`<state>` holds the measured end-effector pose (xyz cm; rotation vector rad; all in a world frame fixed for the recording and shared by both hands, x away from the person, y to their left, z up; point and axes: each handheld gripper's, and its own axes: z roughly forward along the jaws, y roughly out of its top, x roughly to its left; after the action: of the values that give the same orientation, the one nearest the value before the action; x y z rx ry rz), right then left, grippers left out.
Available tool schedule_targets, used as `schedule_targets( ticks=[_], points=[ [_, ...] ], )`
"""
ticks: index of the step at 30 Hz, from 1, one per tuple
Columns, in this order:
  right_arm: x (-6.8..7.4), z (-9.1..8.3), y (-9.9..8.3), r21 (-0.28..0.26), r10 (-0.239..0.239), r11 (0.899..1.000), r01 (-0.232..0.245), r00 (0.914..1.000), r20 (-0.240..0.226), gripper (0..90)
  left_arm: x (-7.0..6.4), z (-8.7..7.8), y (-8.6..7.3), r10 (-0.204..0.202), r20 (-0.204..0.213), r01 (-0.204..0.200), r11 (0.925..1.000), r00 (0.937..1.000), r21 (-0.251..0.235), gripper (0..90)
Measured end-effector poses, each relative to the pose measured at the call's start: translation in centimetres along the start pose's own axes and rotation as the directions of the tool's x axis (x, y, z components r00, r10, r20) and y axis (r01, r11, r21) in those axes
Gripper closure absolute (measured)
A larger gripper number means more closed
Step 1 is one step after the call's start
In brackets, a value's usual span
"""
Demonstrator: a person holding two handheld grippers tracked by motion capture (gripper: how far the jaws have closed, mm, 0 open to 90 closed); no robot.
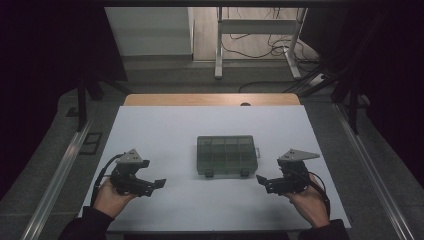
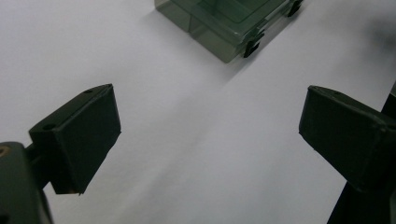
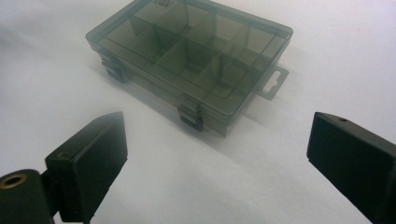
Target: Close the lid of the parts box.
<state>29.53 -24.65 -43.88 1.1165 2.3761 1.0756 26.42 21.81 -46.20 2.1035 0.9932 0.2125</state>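
Observation:
A smoky translucent compartment box (image 1: 226, 154) lies closed in the middle of the white table, two black latches on its near side. Its dividers and a hang tab show through the lid in the right gripper view (image 3: 191, 60); one latched corner (image 2: 229, 23) appears in the left gripper view. My left gripper (image 1: 155, 186) rests low at the box's left, jaws wide apart and empty (image 2: 210, 135). My right gripper (image 1: 263, 182) sits at the box's right, also open with nothing between its jaws (image 3: 219, 154). Both point inward toward the box.
The white tabletop (image 1: 165, 125) has a wooden strip (image 1: 210, 99) along its far edge. Metal rails (image 1: 65, 165) run down both sides. Beyond stand a white table frame (image 1: 257, 30) and loose cables (image 1: 260, 50) on the floor.

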Motion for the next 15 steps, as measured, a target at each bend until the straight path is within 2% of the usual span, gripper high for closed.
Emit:
schedule_targets(
  ticks=[15],
  points=[
    [-0.1,-1.7,-1.5,-0.007,0.019,1.0,-0.019,0.9992,0.034,1.3,0.2,-1.8,-1.8,0.03,-0.067,-0.03,0.9995,0.9973,0.004,0.0]
  ],
)
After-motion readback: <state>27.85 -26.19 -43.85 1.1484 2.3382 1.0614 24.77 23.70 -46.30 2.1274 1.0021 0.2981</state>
